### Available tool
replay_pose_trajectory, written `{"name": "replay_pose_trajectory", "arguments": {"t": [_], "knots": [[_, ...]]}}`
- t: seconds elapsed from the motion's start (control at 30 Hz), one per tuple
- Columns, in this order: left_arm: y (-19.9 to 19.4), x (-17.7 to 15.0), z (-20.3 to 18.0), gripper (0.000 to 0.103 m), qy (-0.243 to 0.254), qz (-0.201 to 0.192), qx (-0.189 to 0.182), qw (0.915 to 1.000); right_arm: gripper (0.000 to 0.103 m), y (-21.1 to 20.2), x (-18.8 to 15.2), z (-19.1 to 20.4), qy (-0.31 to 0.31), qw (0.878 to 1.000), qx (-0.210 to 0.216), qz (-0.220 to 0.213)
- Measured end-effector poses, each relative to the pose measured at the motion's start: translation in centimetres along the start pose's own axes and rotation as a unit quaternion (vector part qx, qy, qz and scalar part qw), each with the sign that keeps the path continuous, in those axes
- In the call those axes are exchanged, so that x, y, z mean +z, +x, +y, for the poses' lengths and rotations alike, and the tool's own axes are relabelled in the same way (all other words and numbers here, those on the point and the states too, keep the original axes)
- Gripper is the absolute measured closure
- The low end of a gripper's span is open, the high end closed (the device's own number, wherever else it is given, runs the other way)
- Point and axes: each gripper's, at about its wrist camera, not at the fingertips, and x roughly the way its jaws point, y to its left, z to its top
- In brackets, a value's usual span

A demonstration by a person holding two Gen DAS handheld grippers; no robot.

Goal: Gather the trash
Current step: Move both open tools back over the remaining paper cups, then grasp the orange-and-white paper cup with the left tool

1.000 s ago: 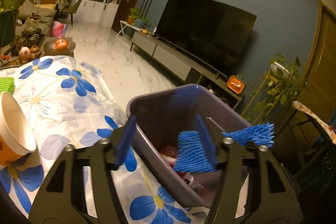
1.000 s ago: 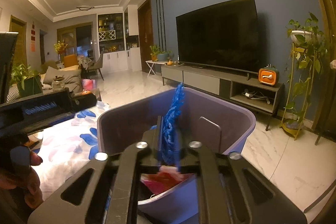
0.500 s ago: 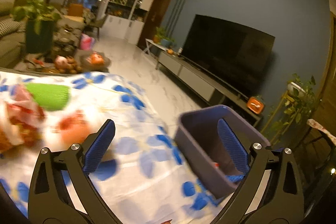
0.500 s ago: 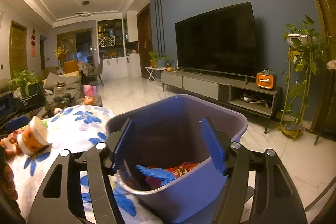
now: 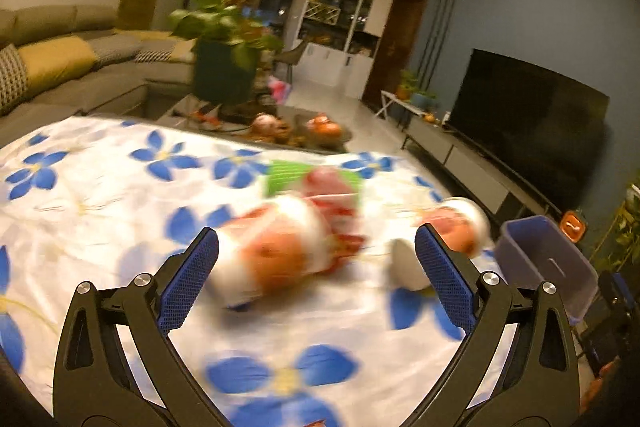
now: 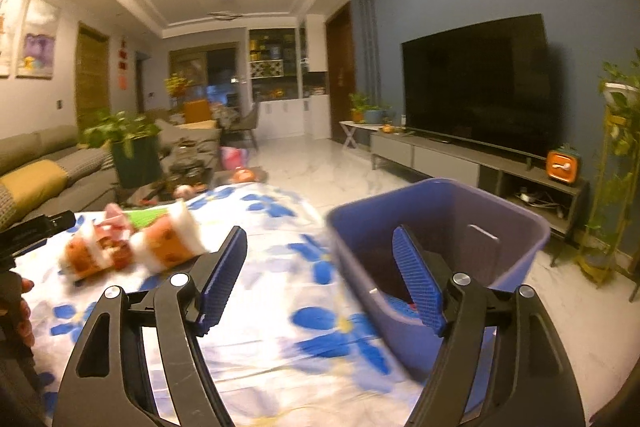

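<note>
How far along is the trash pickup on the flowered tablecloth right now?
Done: some blue and red scraps lie inside the purple plastic bin. In hand: nothing; the left gripper and right gripper are both open. Left: two orange-and-white paper cups, a red wrapper and a green foam net on the cloth.

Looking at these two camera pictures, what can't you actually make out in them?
- Paper cups, left view: motion blur smears their printing, and their exact number is unclear.
- Green piece, left view: partly hidden behind the red-and-white wrapper; its kind is unclear.
- Bin contents, right view: the near wall and the right gripper fingers hide nearly everything.
- Bin, left view: mostly cut off behind the left gripper.
</note>
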Motion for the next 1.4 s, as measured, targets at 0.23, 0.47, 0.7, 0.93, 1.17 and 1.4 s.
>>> {"name": "replay_pose_trajectory", "arguments": {"t": [0.23,0.47,0.7,0.93,1.17,1.4], "knots": [[0.3,0.2,6.4,0.006,-0.057,0.033,-0.014,0.9977,0.029,-0.4,0.0,4.2,-0.022,0.999,0.035,0.000],[0.7,-0.3,8.4,0.006,-0.102,0.056,-0.063,0.9912,0.029,-0.6,0.0,6.4,-0.043,0.998,0.046,0.000],[1.6,-0.7,6.5,0.037,-0.079,0.085,-0.099,0.9883,0.029,-0.3,-0.3,7.2,-0.049,0.997,0.054,0.003],[2.5,-1.3,6.8,0.060,-0.102,0.111,-0.132,0.9797,0.029,0.1,-0.4,7.3,-0.050,0.997,0.059,0.007],[3.0,-1.6,7.1,0.085,-0.104,0.118,-0.135,0.9783,0.029,0.4,-0.5,7.5,-0.051,0.997,0.062,0.009],[2.9,-1.7,6.8,0.099,-0.097,0.118,-0.145,0.9776,0.029,0.4,-0.5,7.7,-0.053,0.996,0.066,0.010]]}}
